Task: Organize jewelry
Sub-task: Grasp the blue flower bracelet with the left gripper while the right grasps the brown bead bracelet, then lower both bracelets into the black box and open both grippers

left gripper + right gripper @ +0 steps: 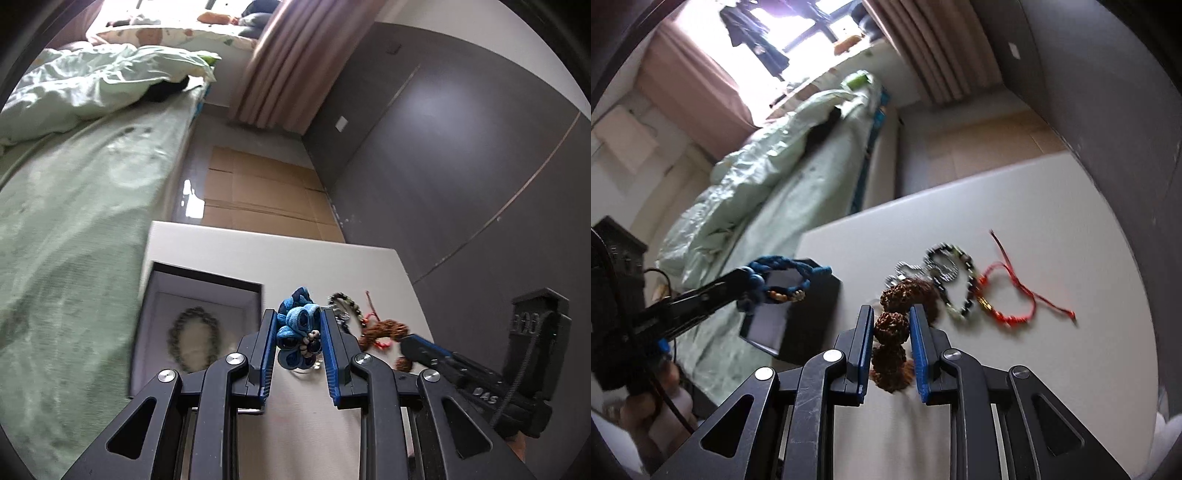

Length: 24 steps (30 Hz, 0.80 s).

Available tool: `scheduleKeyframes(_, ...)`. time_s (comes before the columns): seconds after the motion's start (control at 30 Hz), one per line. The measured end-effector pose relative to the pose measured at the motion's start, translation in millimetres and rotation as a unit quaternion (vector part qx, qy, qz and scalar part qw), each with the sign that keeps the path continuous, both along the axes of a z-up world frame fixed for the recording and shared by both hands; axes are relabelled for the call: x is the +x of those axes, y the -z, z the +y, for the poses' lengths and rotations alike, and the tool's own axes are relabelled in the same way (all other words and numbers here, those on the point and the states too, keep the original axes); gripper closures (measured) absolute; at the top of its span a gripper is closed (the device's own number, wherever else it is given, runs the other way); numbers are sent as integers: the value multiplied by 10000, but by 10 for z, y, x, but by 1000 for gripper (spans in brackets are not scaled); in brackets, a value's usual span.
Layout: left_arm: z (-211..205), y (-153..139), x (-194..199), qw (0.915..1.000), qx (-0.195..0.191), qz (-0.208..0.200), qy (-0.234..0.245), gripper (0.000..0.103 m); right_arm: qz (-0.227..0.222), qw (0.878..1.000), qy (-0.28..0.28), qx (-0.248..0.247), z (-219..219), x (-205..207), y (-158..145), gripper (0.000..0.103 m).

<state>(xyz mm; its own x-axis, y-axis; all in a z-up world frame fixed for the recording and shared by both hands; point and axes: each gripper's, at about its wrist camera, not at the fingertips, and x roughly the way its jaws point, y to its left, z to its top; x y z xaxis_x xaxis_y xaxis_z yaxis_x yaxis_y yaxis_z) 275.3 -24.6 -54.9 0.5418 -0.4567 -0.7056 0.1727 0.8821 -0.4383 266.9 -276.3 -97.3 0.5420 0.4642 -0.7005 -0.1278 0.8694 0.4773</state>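
Observation:
In the left wrist view my left gripper [297, 323] is shut on a blue fabric bracelet [295, 325] with small beads, held above the white table [295, 258]. To its left a black box [207, 275] stands open with a dark bead bracelet [194, 338] lying inside. In the right wrist view my right gripper [892, 319] is shut on a brown bracelet of big rough seed beads [891, 326], just above the table. Beyond it lie a silver chain [908, 269], a black-and-green bead bracelet [964, 288] and a red string bracelet [1012, 301].
The white table [1071, 240] ends at a grey wall on the right. A bed with pale green bedding [74, 221] runs along the left. Flattened cardboard [258, 192] covers the floor beyond the table. A hand [646, 413] holds the left gripper's handle.

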Motion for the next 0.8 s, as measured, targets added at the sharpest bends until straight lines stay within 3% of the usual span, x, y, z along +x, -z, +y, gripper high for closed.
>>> scheduleKeyframes(0.37,352,45,-10,9994,70,153,-300,78,-563,9978,-2,356,73,-45,-228,82)
scheduleKeyframes(0.47,396,66,15,9991,48,268,-312,62,-638,9968,-39,472,146,-39,-264,82)
scheduleKeyframes(0.53,437,37,3,9989,76,181,-421,41,-700,9958,-91,581,214,-37,-290,82)
scheduleKeyframes(0.6,480,-12,-20,9987,67,72,-508,32,-757,9948,-146,665,285,-43,-312,82)
scheduleKeyframes(0.8,672,-49,-23,9974,44,27,-725,32,-1054,9882,-383,1042,579,-16,-389,82)
